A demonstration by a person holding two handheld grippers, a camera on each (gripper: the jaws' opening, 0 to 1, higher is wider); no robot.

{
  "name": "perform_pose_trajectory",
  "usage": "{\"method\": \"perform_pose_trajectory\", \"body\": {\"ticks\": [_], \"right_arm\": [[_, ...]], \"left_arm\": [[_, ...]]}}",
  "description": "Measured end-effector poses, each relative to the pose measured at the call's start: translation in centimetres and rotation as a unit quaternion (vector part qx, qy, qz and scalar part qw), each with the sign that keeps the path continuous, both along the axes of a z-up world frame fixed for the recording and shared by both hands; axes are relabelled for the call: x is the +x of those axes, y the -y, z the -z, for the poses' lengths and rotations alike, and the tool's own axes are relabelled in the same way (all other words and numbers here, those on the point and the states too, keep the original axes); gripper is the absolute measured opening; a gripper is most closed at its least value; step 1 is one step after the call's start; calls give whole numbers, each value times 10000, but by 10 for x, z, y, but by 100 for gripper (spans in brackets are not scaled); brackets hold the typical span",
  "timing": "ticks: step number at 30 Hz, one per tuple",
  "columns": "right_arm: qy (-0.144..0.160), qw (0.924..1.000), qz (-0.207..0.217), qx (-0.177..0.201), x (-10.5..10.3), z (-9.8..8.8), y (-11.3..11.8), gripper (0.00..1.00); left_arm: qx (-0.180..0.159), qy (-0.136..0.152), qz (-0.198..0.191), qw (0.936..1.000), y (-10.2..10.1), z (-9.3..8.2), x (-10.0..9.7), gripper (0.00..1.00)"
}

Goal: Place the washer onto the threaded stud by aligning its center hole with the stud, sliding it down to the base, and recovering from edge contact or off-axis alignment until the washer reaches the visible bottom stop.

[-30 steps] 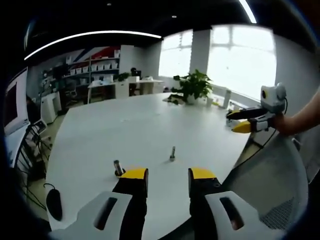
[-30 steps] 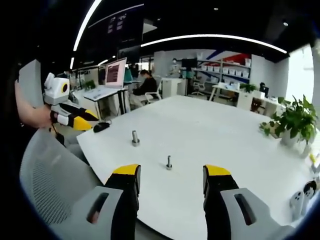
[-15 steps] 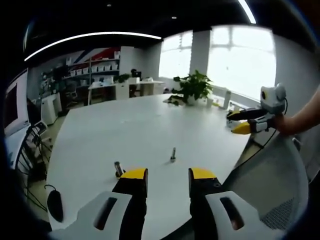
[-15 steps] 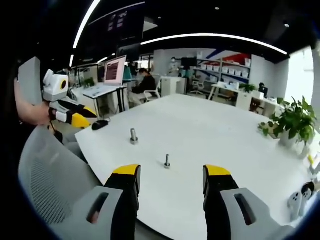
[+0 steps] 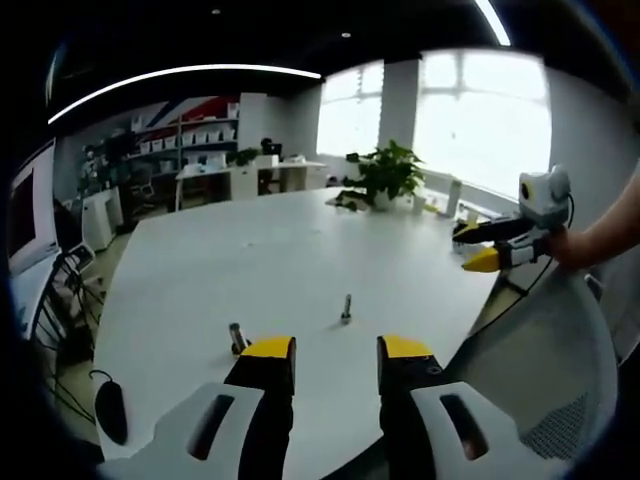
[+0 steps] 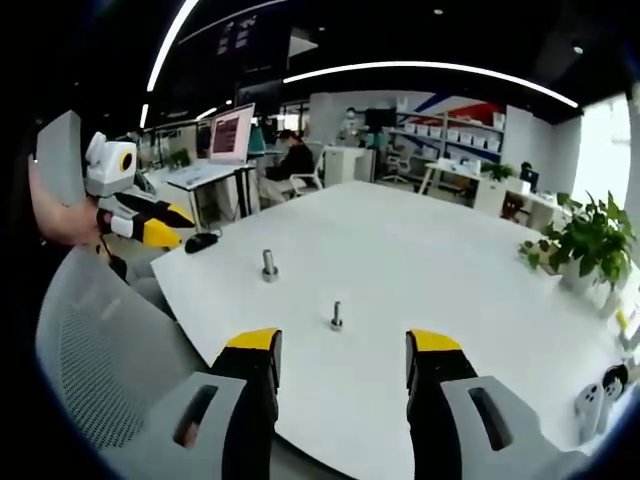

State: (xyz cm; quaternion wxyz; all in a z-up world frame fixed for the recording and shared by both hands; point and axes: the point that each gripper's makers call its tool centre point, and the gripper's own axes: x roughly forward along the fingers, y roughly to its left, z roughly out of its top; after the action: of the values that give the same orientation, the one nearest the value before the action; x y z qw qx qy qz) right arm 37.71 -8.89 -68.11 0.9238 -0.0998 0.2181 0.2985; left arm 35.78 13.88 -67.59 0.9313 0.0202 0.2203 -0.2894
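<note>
Grippers both held off the near edge of the white table (image 5: pixel 260 250), above a grey mesh chair back (image 6: pixel 90 340). We see the left gripper (image 5: pixel 333 352) with its yellow-tipped jaws parted and nothing between them, poised just off the table's rim. In the right gripper view the same left gripper (image 6: pixel 160 225) sits in a person's hand (image 6: pixel 60 220) beyond the table's left corner, jaws pointing toward the table.

We note the right gripper (image 6: pixel 343 348) likewise spread wide and empty, clear of the table surface. In the left gripper view it (image 5: pixel 485 245) hangs past the table's right edge, held by a hand (image 5: pixel 565 245) with a bare forearm behind it.

The threaded stud (image 5: pixel 346 308) stands upright on the table, near the edge, just ahead of the left jaws; from the right gripper it (image 6: pixel 337 316) lies ahead, slightly left of centre between the jaws. A second, thicker metal piece (image 5: pixel 237 338) stands nearby on the table, close to the left gripper's left jaw (image 6: pixel 269 265). We cannot make out a washer as such at this size.

A potted plant (image 5: pixel 385 172) sits at the table's far side.
</note>
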Motion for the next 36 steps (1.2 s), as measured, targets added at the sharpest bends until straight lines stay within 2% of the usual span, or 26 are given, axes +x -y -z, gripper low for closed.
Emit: {"method": "perform_pose_trajectory", "body": {"ticks": [11, 15, 27, 30, 36], "right_arm": [[-160, 9997, -45, -193, -1, 9, -1, 51], [-242, 9993, -52, -270, -2, 13, 0, 51], [-219, 9994, -35, -254, -4, 13, 2, 50], [-130, 9996, 30, -231, -3, 8, 3, 50], [-230, 9994, 83, -227, -1, 11, 7, 50]], "left_arm": [[-116, -27, -132, 9998, -5, 0, 2, 31], [-41, -10, -88, 10000, -3, 0, 1, 30], [56, 5, -113, 9999, -5, 1, 1, 30], [50, 22, -114, 9999, -5, 1, 1, 30], [145, 44, -64, 9999, -2, 1, 2, 29]]}}
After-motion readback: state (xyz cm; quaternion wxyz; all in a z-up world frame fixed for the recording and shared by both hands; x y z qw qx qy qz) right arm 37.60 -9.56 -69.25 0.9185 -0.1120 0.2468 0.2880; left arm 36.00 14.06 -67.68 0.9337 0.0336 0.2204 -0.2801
